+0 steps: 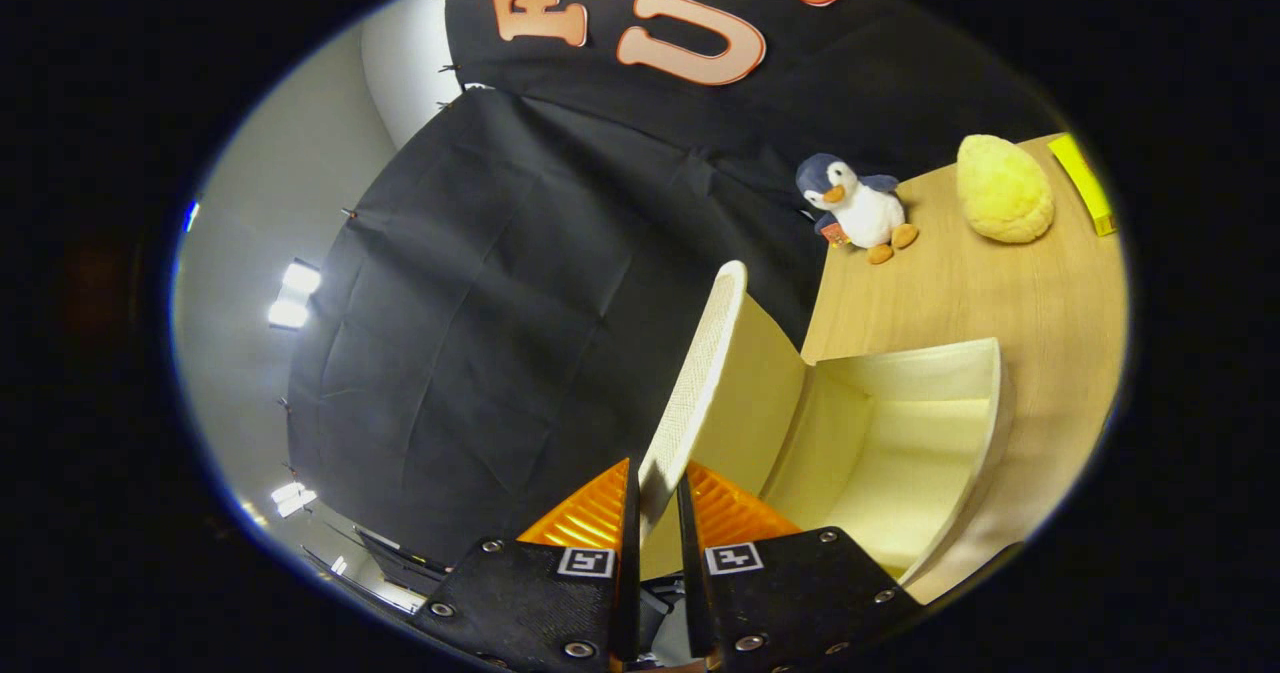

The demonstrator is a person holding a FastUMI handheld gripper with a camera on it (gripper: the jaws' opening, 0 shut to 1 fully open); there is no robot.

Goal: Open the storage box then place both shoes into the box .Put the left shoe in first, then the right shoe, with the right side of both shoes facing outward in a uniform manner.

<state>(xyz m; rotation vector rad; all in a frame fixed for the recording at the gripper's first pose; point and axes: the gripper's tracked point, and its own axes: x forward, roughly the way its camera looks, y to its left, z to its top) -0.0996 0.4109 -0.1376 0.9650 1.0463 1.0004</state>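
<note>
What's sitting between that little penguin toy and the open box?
Nothing: in the gripper view, bare wooden table separates the penguin from the storage box. The gripper is clamped on the box's lid.

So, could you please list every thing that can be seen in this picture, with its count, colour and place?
storage box: one, cream, on the table just ahead of the fingers, its inside open.
box lid: one, cream with a white textured face, swung open, its edge between the two fingers.
penguin plush: one, dark blue and white with orange beak and feet, on the table beyond the box, by the cloth wall.
yellow plush: one, yellow, on the table beside the penguin.
yellow flat object: one, yellow, past the yellow plush; kind unclear.
table: one, light wood.
cloth wall: one, black, behind the table.
gripper: one, both fingers pressing on the lid's edge.
</note>
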